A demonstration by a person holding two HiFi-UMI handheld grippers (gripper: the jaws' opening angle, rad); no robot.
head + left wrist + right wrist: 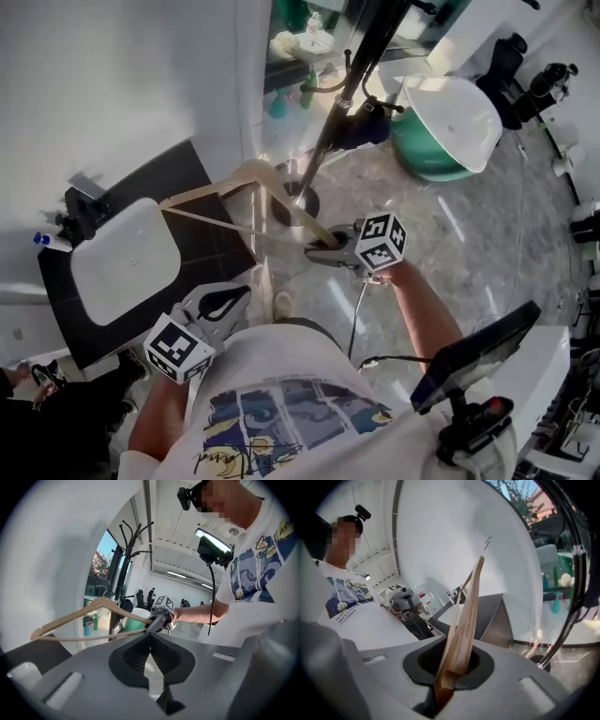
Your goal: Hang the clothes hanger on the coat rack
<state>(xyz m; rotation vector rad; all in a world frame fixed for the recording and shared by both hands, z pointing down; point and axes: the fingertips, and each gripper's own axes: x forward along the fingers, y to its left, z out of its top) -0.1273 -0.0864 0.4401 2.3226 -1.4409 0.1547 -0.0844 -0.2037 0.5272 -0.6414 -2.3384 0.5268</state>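
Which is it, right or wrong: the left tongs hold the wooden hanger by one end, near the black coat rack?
Wrong in one respect. The right tongs, not the left, hold the wooden hanger by one end, as the right gripper view shows. The left tongs are shut with nothing between them. The black coat rack is indeed near.

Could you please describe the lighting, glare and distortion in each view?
Head view: glare streaks across the glossy floor. Left gripper view: fisheye bending, and the coat rack is a dark silhouette against the bright window. Right gripper view: the hanger sits close to the lens and looks slightly soft.
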